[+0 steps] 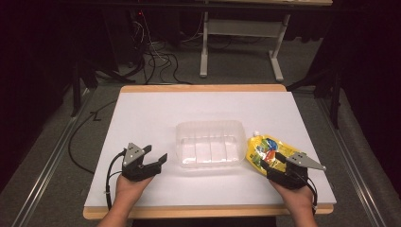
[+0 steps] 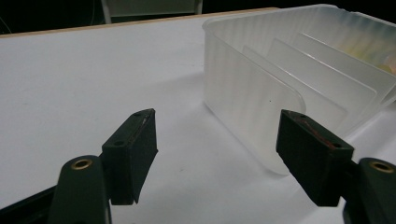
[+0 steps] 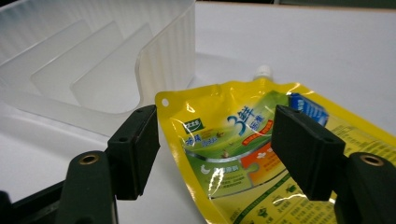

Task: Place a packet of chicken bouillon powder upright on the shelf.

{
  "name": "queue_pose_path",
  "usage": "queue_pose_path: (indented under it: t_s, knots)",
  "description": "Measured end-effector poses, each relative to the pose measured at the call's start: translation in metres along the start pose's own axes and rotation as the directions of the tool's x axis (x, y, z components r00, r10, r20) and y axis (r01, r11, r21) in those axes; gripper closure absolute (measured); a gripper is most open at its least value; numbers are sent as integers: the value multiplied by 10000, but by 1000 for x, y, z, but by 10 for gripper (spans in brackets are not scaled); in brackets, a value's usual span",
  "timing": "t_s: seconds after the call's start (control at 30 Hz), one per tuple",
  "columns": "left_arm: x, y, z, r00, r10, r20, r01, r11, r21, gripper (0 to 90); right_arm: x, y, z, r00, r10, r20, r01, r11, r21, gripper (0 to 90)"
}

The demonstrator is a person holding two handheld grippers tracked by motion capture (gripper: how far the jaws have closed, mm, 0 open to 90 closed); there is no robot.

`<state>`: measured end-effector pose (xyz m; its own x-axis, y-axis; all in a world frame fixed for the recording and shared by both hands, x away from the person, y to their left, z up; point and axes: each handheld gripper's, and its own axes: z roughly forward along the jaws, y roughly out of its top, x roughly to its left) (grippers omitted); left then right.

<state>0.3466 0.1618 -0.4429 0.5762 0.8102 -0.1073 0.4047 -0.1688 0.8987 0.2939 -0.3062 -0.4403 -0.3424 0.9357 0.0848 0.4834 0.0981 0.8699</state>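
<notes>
At lower right, the right gripper (image 1: 273,163) gapes over the yellow pouch (image 1: 260,147), ungrasped; next, close. The left gripper (image 1: 156,156) idles open beside the clear tub (image 1: 210,126).

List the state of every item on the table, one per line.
Clear plastic bin: upright, empty, open top.
Yellow spout pouch: lying flat beside the bin, cap on.
Left claw: open, holding nothing.
Right claw: open, over the pouch, not gripping it.
</notes>
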Motion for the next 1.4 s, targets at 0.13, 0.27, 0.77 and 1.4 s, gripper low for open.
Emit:
queue_pose_path:
  t_s: [0.13, 0.27, 0.77, 1.4]
  knots:
    - [0, 0, 2, 10000, 55, 63, -55, 10000, 38, 296, 5, 0, 12, 9999, -37, -115, 43, 9985, 547, 323]
    - [-1, -1, 2, 10000, 70, 59, -71, 10000, 70, 300, 16, 3, 26, 9996, -242, -107, 251, 9952, 950, 296]
    - [-2, -1, 4, 9997, 129, 211, -132, 9998, 160, 304, 32, 0, 58, 9925, -1102, 537, 944, 9666, 2381, 380]
    - [-2, -2, 4, 9996, 94, 268, -99, 9998, 195, 305, 32, 1, 61, 9773, -1672, 1304, 1344, 9642, 2286, 642]
